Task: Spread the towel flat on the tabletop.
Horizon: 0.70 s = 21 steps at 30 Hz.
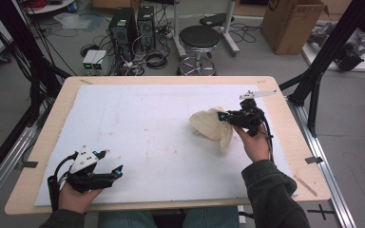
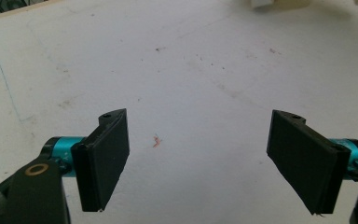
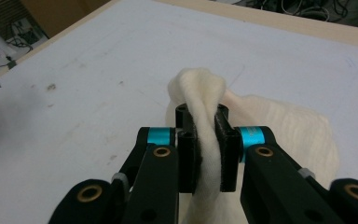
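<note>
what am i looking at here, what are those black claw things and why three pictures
A person sits at a table covered with a white sheet, holding a hand-worked two-jaw clamp in each hand. The high view looks down from above. The other two pictures come from small cameras riding on each clamp, looking along its jaws. The left gripper rests near the table's front edge with its jaws wide apart and nothing between them. The right gripper is pinched shut on a fold of a cream cloth, lifting part of it while the rest lies on the sheet.
</note>
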Each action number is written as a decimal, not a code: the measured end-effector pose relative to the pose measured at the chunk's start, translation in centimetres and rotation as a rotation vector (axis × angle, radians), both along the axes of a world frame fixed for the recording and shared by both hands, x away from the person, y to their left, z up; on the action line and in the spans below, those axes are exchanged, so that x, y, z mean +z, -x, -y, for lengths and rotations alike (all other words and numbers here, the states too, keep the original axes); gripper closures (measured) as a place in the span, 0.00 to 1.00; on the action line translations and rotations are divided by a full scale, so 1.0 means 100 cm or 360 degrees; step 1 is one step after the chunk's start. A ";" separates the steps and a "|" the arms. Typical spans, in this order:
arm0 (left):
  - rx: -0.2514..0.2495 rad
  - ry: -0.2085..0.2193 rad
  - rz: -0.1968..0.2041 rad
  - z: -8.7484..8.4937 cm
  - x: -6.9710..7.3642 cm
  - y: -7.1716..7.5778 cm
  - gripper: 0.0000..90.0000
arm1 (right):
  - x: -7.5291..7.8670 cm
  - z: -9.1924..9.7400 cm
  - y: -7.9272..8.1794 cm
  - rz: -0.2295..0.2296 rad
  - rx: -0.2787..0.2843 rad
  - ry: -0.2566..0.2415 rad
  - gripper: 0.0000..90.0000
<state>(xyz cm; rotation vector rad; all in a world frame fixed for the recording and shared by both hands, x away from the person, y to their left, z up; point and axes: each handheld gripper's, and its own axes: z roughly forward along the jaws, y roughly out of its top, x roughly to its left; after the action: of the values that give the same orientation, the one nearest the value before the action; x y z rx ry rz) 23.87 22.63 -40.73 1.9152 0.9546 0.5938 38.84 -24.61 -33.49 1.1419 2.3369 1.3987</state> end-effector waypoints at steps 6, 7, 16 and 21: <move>0.0007 0.0011 0.0019 0.000 0.001 0.002 0.24 | 0.006 -0.013 0.014 0.0029 0.0046 -0.0025 0.92; 0.0005 0.0009 0.0018 0.000 0.001 0.002 0.24 | 0.009 -0.020 0.020 0.0049 0.0076 -0.0041 0.92; -0.0004 0.0006 0.0018 0.002 0.001 0.004 0.24 | 0.020 -0.060 0.034 0.0106 0.0219 -0.0080 0.92; -0.0014 -0.0002 0.0022 0.001 0.002 0.004 0.24 | 0.018 -0.086 0.035 0.0076 0.0287 -0.0079 0.92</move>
<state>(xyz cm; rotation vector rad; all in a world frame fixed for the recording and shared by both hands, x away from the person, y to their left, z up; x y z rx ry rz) 23.47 22.53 -40.55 1.9132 0.9367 0.6014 35.38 -15.96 -31.73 0.9180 2.4360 1.5324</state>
